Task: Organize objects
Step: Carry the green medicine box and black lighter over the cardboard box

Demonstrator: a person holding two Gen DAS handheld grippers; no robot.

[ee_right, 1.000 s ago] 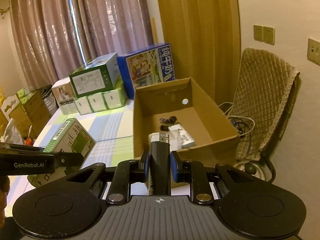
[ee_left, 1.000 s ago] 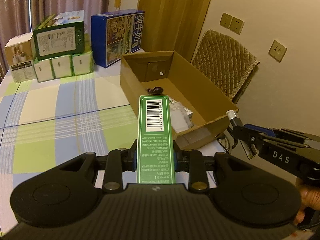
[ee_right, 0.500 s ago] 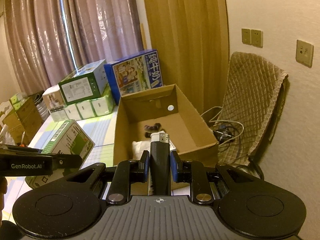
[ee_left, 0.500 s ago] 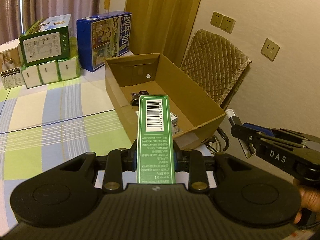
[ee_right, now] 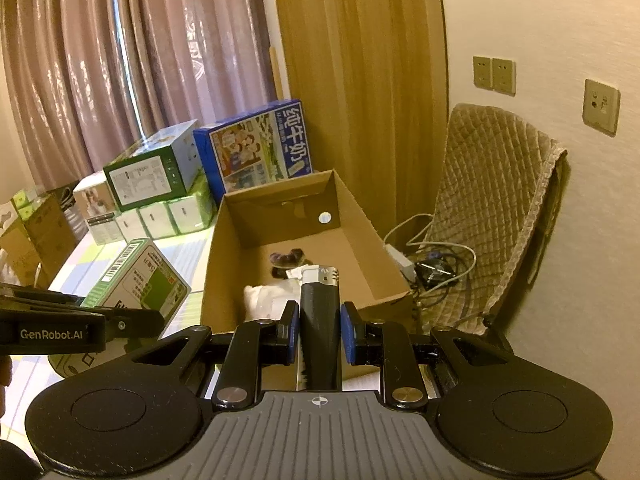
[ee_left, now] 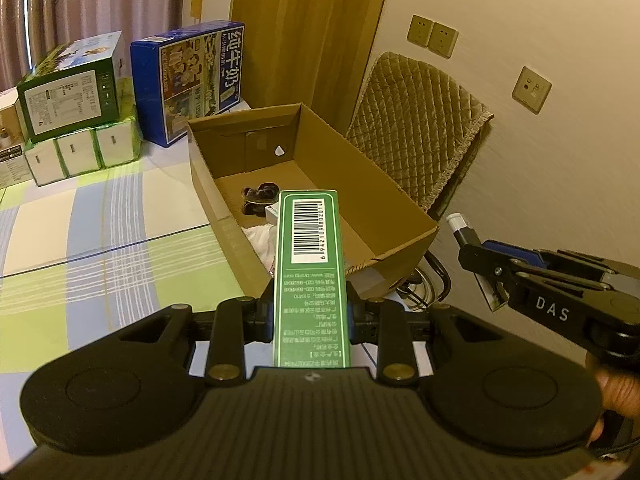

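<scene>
Left gripper [ee_left: 310,314] clamps one green carton [ee_left: 309,264], barcode up, far end over the near rim of the cardboard box [ee_left: 404,196]. Right gripper [ee_right: 320,332] pinches one black lighter [ee_right: 320,312], also at that rim. In the box: one white bag [ee_right: 266,300], one dark clump [ee_right: 286,258]. Beyond on the table: one blue carton [ee_left: 192,84], three white tissue packs [ee_left: 76,150].

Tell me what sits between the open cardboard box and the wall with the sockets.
In the right wrist view, a chair draped with a quilted cover and a tangle of cables on the floor fill the stretch between the cardboard box and the wall.
</scene>
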